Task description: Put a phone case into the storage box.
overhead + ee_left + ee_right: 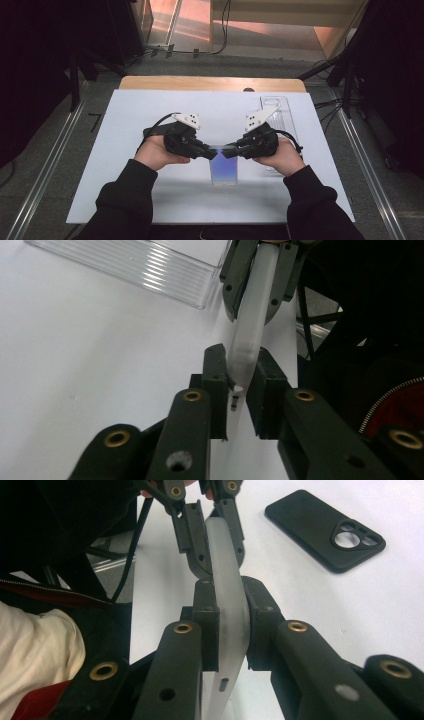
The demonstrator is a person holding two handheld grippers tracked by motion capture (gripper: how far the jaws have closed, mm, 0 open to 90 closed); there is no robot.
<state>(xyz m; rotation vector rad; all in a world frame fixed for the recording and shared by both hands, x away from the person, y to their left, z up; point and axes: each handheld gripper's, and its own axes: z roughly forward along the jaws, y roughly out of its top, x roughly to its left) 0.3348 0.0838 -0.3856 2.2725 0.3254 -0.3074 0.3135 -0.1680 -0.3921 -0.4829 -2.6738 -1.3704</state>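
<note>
Both tongs met over the middle of the white tabletop (150, 200), a little toward its near edge, each clamped on the same translucent phone case (223, 170). The left tongs (210, 151) came in from the left edge's side and gripped the case at its upper left corner; in the left gripper view the two black jaws pressed on the frosted rim (248, 335), which ran up and away to the other tongs (260, 280). The right tongs (231, 150) came in from the right edge's side and pinched the upper right corner; in the right gripper view the jaws stood closed tight on the case wall (227, 595), with the left tongs (207, 530) holding the same wall farther along. The case hung tilted between the two, its bluish lower part toward the near edge, and whether it touched the tabletop could not be told. A clear plastic tray (285, 117) lay near the far right corner. A black phone case (325, 530) with a camera cut-out lay flat on the tabletop, apart from the tongs.
</note>
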